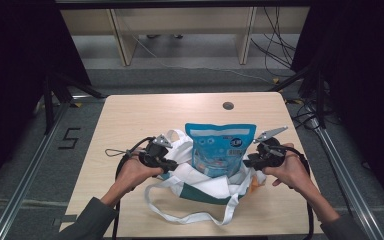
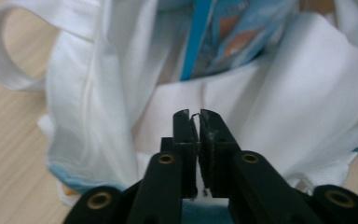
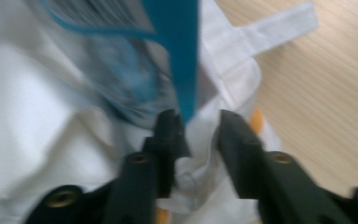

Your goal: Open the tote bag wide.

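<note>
A white cloth bag (image 1: 205, 186) with a green panel lies on the wooden table (image 1: 145, 110), and a blue snack pouch (image 1: 219, 149) stands upright in its mouth. My left gripper (image 1: 172, 166) is at the bag's left rim. In the left gripper view its jaws (image 2: 194, 114) are pressed together on a thin fold of the bag's cloth (image 2: 284, 93), with the pouch (image 2: 223, 37) beyond. My right gripper (image 1: 245, 161) is at the bag's right rim. In the right gripper view it stands open (image 3: 198, 121) over the white cloth (image 3: 37, 93), its left jaw next to the pouch's blue edge (image 3: 179, 51).
The bag's long white straps (image 1: 190, 217) loop toward the table's front edge. An orange patch (image 1: 254, 186) peeks out under the bag's right side. A round cable hole (image 1: 228, 105) sits at the back of the table. Dark frames and floor rails flank it.
</note>
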`<state>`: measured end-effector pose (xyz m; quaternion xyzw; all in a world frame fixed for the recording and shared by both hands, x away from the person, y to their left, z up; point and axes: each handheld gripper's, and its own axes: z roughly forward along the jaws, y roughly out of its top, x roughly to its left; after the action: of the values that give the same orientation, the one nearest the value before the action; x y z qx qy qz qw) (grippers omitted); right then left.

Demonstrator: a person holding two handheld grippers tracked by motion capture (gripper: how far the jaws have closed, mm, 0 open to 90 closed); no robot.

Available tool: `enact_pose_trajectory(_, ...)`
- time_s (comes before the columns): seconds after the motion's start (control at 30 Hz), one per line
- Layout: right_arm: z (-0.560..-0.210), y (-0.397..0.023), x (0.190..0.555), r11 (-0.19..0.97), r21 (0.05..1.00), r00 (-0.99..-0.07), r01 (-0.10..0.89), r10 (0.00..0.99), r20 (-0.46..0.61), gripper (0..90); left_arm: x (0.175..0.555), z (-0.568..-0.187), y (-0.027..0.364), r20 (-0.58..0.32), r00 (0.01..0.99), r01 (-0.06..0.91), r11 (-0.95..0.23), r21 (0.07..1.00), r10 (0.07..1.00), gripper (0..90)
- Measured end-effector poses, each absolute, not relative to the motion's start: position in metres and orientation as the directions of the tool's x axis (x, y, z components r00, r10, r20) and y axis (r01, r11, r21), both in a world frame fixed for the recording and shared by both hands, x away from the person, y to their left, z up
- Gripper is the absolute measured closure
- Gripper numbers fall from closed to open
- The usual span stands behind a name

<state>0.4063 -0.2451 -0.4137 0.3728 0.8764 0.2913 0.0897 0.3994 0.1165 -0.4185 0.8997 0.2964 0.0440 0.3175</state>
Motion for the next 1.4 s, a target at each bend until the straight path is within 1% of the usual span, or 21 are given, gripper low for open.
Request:
enact_pose_trajectory(0.07,-0.42,-0.247,0.41,0.602,0.553,-0.715,0.577,0.699,-0.016,87.2,0.396,-0.428,0.121,-0.098,0.825,0.501,-0.64,0.583,0.556,88.8)
enact_pose_trajectory(0.1,-0.424,-0.249,0.411,0.609,0.535,-0.711,0.586,0.703,-0.022,88.0,0.394,-0.433,0.123,-0.115,0.815,0.517,-0.624,0.585,0.568,89.2)
enact_pose_trajectory(0.2,-0.436,-0.249,0.417,0.619,0.49,-0.702,0.614,0.712,-0.018,89.3,0.388,-0.444,0.129,-0.101,0.823,0.512,-0.651,0.561,0.559,89.5)
enact_pose_trajectory(0.37,-0.444,-0.252,0.425,0.622,0.474,-0.693,0.624,0.72,-0.033,89.5,0.377,-0.467,0.134,-0.058,0.827,0.497,-0.68,0.539,0.559,89.7)
enact_pose_trajectory(0.53,-0.461,-0.253,0.428,0.614,0.456,-0.683,0.644,0.73,-0.02,89.4,0.377,-0.495,0.132,-0.075,0.805,0.531,-0.659,0.532,0.589,89.8)
enact_pose_trajectory(0.67,-0.468,-0.255,0.429,0.611,0.479,-0.687,0.63,0.726,-0.024,89.4,0.378,-0.49,0.132,-0.081,0.809,0.529,-0.661,0.533,0.582,89.8)
enact_pose_trajectory(0.8,-0.459,-0.259,0.426,0.597,0.506,-0.685,0.622,0.728,-0.016,89.2,0.38,-0.467,0.141,-0.083,0.809,0.512,-0.626,0.588,0.583,89.7)
enact_pose_trajectory(0.83,-0.454,-0.262,0.426,0.607,0.541,-0.7,0.583,0.713,-0.045,89.2,0.381,-0.461,0.142,-0.092,0.797,0.519,-0.598,0.611,0.598,89.6)
enact_pose_trajectory(0.87,-0.446,-0.264,0.422,0.6,0.554,-0.702,0.576,0.711,-0.04,88.9,0.383,-0.454,0.143,-0.095,0.788,0.519,-0.574,0.633,0.608,89.6)
enact_pose_trajectory(0.9,-0.439,-0.265,0.415,0.579,0.602,-0.702,0.55,0.711,-0.042,88.3,0.385,-0.446,0.143,-0.091,0.794,0.507,-0.573,0.644,0.601,89.1)
enact_pose_trajectory(0.93,-0.43,-0.265,0.409,0.571,0.616,-0.708,0.543,0.706,-0.031,87.7,0.388,-0.44,0.14,-0.101,0.786,0.513,-0.553,0.657,0.61,85.4)
enact_pose_trajectory(0.97,-0.422,-0.266,0.404,0.56,0.633,-0.714,0.534,0.7,-0.017,87.5,0.392,-0.434,0.138,-0.075,0.793,0.491,-0.562,0.665,0.604,84.4)
enact_pose_trajectory(1.0,-0.408,-0.268,0.396,0.54,0.673,-0.733,0.506,0.68,0.006,84.9,0.397,-0.429,0.134,-0.074,0.784,0.498,-0.553,0.668,0.616,79.2)
enact_pose_trajectory(1.03,-0.408,-0.268,0.396,0.54,0.673,-0.733,0.506,0.68,0.006,84.9,0.402,-0.425,0.131,-0.064,0.789,0.489,-0.56,0.669,0.611,79.2)
enact_pose_trajectory(1.07,-0.405,-0.268,0.393,0.521,0.7,-0.746,0.489,0.666,0.026,83.5,0.409,-0.421,0.126,-0.059,0.777,0.497,-0.553,0.668,0.626,75.8)
enact_pose_trajectory(1.13,-0.391,-0.263,0.38,0.522,0.711,-0.775,0.472,0.63,0.051,79.1,0.423,-0.418,0.117,-0.017,0.773,0.486,-0.575,0.658,0.634,72.8)
enact_pose_trajectory(1.17,-0.388,-0.26,0.377,0.537,0.723,-0.806,0.435,0.589,0.047,76.5,0.431,-0.418,0.113,-0.011,0.77,0.493,-0.582,0.646,0.639,69.0)
enact_pose_trajectory(1.23,-0.388,-0.242,0.365,0.557,0.719,-0.846,0.417,0.527,0.083,67.8,0.443,-0.421,0.105,-0.024,0.756,0.515,-0.571,0.639,0.655,60.1)
enact_pose_trajectory(1.3,-0.391,-0.236,0.363,0.576,0.712,-0.865,0.402,0.495,0.088,65.9,0.452,-0.426,0.098,-0.054,0.758,0.526,-0.56,0.64,0.65,59.6)
enact_pose_trajectory(1.33,-0.397,-0.226,0.361,0.609,0.691,-0.885,0.389,0.454,0.098,65.5,0.455,-0.427,0.096,-0.042,0.767,0.523,-0.587,0.618,0.64,61.7)
enact_pose_trajectory(1.4,-0.4,-0.222,0.359,0.631,0.674,-0.896,0.383,0.431,0.106,65.5,0.462,-0.435,0.091,-0.035,0.779,0.516,-0.607,0.604,0.626,64.6)
